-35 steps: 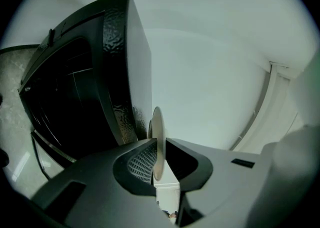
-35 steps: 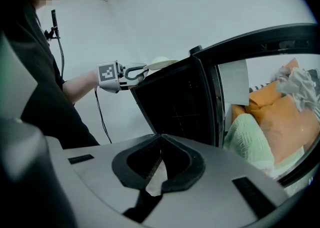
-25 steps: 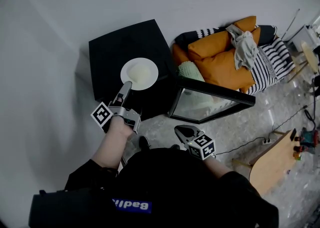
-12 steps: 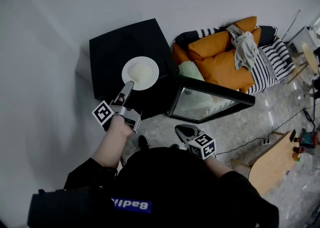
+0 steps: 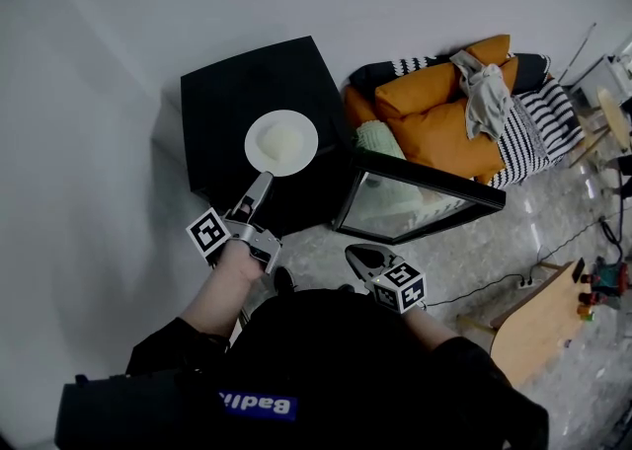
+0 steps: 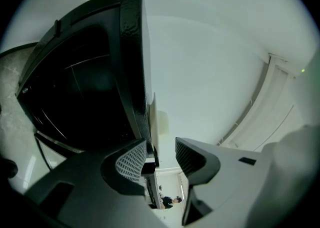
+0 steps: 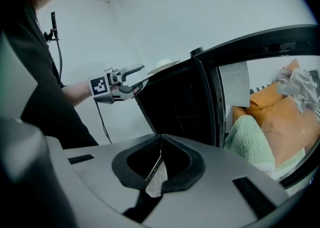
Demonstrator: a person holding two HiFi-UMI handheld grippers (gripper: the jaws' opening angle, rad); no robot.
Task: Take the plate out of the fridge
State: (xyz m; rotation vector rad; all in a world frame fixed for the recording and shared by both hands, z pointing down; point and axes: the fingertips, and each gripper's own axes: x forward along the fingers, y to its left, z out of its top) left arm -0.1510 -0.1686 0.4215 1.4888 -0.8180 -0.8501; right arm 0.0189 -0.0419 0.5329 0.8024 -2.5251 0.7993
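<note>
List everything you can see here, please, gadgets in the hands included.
Fridge: one, black, by the wall, door open.
Plate: one, white, on the fridge's top.
Orange cushions: two, right of the fridge.
Striped cushion: one, black-white, behind them.
Green cloth: one, beside the door.
Grey cloth: one, on the cushions.
Chair: one, wooden, lower right.
Left gripper: one, grey, near the plate; jaws just opening, pressing nothing.
Right gripper: one, grey, jaws shut, empty.

You see a white plate (image 5: 281, 142) on a black fridge (image 5: 232, 93); to its right, orange cushions (image 5: 444, 132), a pale green towel (image 5: 380, 140), black-and-white striped fabric (image 5: 528, 132).
</note>
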